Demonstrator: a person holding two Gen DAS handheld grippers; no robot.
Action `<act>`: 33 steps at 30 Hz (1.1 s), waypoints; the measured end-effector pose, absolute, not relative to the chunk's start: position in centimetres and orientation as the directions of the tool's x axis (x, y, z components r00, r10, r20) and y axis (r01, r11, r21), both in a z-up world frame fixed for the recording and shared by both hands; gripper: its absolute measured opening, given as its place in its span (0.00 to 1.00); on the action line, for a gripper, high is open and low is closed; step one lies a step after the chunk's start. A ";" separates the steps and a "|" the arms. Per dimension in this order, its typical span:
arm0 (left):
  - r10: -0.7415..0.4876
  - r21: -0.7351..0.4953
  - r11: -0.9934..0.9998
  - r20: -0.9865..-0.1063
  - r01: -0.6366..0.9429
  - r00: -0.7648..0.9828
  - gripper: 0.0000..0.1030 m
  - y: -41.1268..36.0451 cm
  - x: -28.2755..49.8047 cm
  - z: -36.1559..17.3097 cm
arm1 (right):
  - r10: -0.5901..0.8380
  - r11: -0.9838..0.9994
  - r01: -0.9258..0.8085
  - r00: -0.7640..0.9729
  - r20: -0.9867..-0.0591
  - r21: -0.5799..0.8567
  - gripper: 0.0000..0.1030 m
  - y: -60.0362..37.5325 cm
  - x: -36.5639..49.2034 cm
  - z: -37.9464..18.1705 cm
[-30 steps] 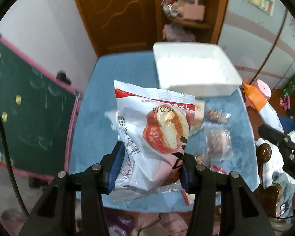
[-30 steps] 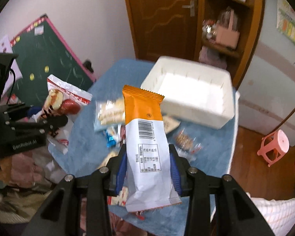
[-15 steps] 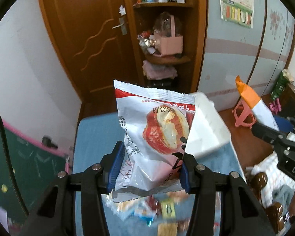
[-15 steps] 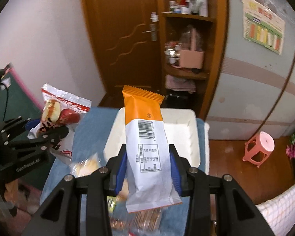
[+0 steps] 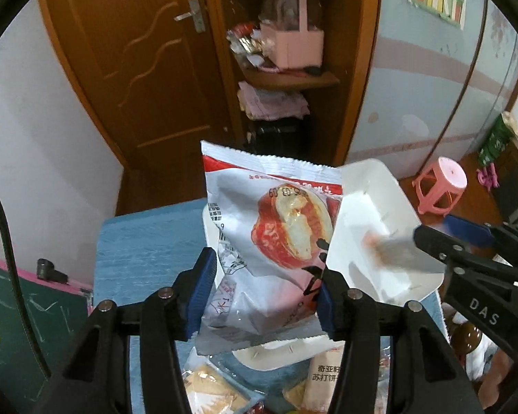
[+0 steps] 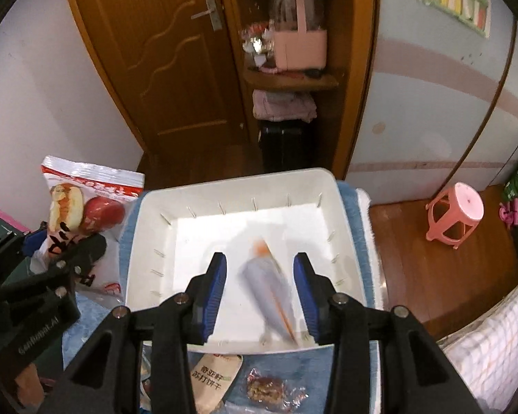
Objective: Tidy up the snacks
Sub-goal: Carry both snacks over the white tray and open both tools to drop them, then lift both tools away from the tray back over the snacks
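My left gripper [image 5: 262,286] is shut on a white and red pastry bag [image 5: 269,231], held upright above the blue table just left of the white bin [image 5: 373,220]. It also shows in the right wrist view [image 6: 83,207]. My right gripper [image 6: 260,289] is open above the white bin [image 6: 238,186]. The orange and white snack bar [image 6: 271,296] is a motion blur between and below its fingers, over the bin floor. The right gripper shows at the right edge of the left wrist view [image 5: 466,248].
Loose snacks lie on the blue tablecloth [image 5: 148,241] in front of the bin: a beige cracker pack [image 6: 214,383] and a clear wrapped cake [image 6: 264,388]. A pink stool [image 6: 456,214] stands on the floor to the right. A door and shelf are behind.
Both grippers moved forward over the bin. My right gripper opened and let go of the orange snack bar, which drops into the bin. The left still holds the pastry bag.
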State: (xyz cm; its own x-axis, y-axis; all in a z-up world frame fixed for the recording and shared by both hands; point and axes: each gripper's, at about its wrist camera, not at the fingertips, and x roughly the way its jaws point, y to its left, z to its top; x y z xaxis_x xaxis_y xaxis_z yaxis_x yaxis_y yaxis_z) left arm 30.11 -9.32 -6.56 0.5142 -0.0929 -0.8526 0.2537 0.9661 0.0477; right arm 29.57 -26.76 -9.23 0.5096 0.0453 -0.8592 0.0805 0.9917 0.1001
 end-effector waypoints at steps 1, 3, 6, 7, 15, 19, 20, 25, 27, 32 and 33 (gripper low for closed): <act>-0.102 0.038 0.964 -0.861 0.264 0.497 0.71 -9.4 30.4 -7.3 | 0.050 0.990 0.089 0.499 -0.865 0.108 0.52 -26.8 29.9 -9.5; -0.120 0.017 0.963 -0.866 0.268 0.485 0.90 -9.4 30.8 -8.0 | 0.081 0.982 0.113 0.481 -0.873 0.153 0.62 -27.0 30.2 -10.4; -0.128 -0.001 0.966 -0.870 0.259 0.476 0.90 -9.0 30.8 -8.6 | 0.104 0.973 0.133 0.469 -0.877 0.187 0.65 -27.2 30.2 -11.1; -0.128 -0.004 0.967 -0.875 0.256 0.466 0.90 -8.9 30.8 -8.8 | 0.114 0.971 0.134 0.463 -0.879 0.196 0.65 -27.1 30.0 -11.2; -0.129 -0.010 0.969 -0.875 0.248 0.467 0.90 -8.3 28.9 -8.1 | 0.113 0.979 0.101 0.447 -0.888 0.176 0.65 -26.5 27.8 -10.9; -0.134 -0.006 0.967 -0.864 0.255 0.486 0.90 -7.9 27.5 -6.7 | 0.122 0.979 0.092 0.460 -0.879 0.184 0.65 -26.4 26.2 -9.7; -0.132 -0.002 0.967 -0.860 0.256 0.493 0.90 -7.9 26.9 -6.3 | 0.123 0.979 0.090 0.466 -0.876 0.185 0.65 -26.4 25.6 -9.3; -0.133 0.003 0.969 -0.838 0.248 0.530 0.90 -7.6 23.7 -4.0 | 0.132 0.979 0.073 0.498 -0.857 0.193 0.65 -26.4 23.1 -7.0; -0.138 -0.003 0.970 -0.829 0.243 0.542 0.90 -7.3 22.3 -3.0 | 0.132 0.979 0.064 0.514 -0.848 0.191 0.65 -26.3 22.1 -6.1; -0.141 0.002 0.971 -0.800 0.238 0.582 0.90 -6.6 18.9 -0.6 | 0.138 0.980 0.042 0.552 -0.822 0.192 0.65 -26.0 19.0 -3.8; -0.142 0.001 0.972 -0.795 0.236 0.590 0.90 -6.5 18.1 -0.1 | 0.142 0.980 0.037 0.558 -0.818 0.196 0.65 -26.0 18.4 -3.4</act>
